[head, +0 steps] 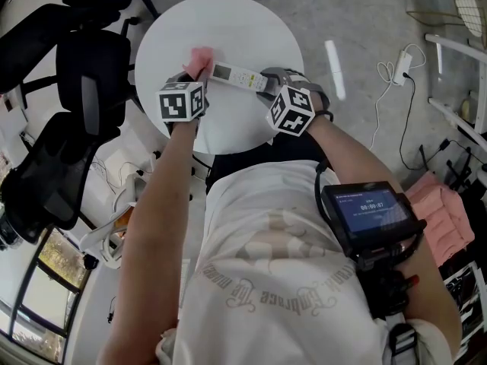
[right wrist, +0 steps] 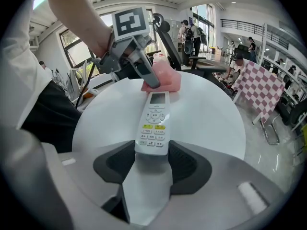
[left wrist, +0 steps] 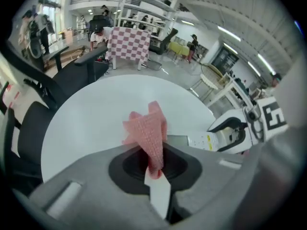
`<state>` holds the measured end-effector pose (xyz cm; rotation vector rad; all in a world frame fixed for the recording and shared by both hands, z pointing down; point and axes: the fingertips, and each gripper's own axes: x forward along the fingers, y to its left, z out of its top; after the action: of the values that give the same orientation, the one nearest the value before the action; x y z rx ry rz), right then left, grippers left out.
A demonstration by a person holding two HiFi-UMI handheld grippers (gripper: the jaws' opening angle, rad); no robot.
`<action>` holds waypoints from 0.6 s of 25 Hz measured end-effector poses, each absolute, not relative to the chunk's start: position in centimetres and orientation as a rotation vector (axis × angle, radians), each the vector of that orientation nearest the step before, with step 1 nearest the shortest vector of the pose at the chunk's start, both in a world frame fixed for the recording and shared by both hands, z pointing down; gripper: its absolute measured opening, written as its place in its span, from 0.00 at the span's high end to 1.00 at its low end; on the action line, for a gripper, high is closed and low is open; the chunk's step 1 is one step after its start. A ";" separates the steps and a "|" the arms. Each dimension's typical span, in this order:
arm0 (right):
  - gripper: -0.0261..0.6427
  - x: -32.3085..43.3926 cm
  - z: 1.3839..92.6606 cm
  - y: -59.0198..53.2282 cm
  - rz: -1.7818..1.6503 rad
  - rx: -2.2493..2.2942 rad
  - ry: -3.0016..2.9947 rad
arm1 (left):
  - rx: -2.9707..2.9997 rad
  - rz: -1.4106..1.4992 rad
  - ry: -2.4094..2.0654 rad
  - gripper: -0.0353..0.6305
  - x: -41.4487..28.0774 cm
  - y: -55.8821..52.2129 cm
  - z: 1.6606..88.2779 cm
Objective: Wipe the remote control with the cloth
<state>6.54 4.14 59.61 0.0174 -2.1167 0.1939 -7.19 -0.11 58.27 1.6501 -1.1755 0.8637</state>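
At the top centre of the head view, the remote (head: 240, 77) is clamped at its button end by the right gripper (head: 266, 80). Its long axis runs leftward to the cloth (head: 199, 58), which is pinched in the left gripper (head: 195, 73) just beside the screen end. A wipe rightward along that axis is judged next.

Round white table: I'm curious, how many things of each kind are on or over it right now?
Pink waffle-weave cloth: 1
White plastic remote control: 1
Grey handheld grippers: 2 (left gripper pinching the cloth, right gripper gripping the remote's end)
Total: 4
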 end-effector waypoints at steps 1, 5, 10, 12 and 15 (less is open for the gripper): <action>0.62 6.5 59.6 4.1 0.195 0.018 -2.116 | 1.666 0.918 -1.168 0.89 -6.7 0.1 58.3; 0.62 6.5 59.6 4.2 0.203 0.022 -2.117 | 1.715 1.034 -1.145 0.90 -4.9 0.5 58.0; 0.62 6.3 59.6 4.1 0.214 0.032 -2.120 | 1.783 1.028 -1.049 0.90 -0.7 1.3 57.5; 0.62 6.3 59.6 4.1 0.215 0.033 -2.118 | 1.783 1.001 -1.038 0.90 0.6 1.5 57.3; 0.62 6.2 59.6 4.1 0.218 0.034 -2.119 | 1.788 0.962 -1.005 0.90 2.1 1.8 56.9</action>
<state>6.23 4.11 59.62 0.0340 -2.1188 0.2177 2.14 1.79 56.91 1.7877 -1.0053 0.9623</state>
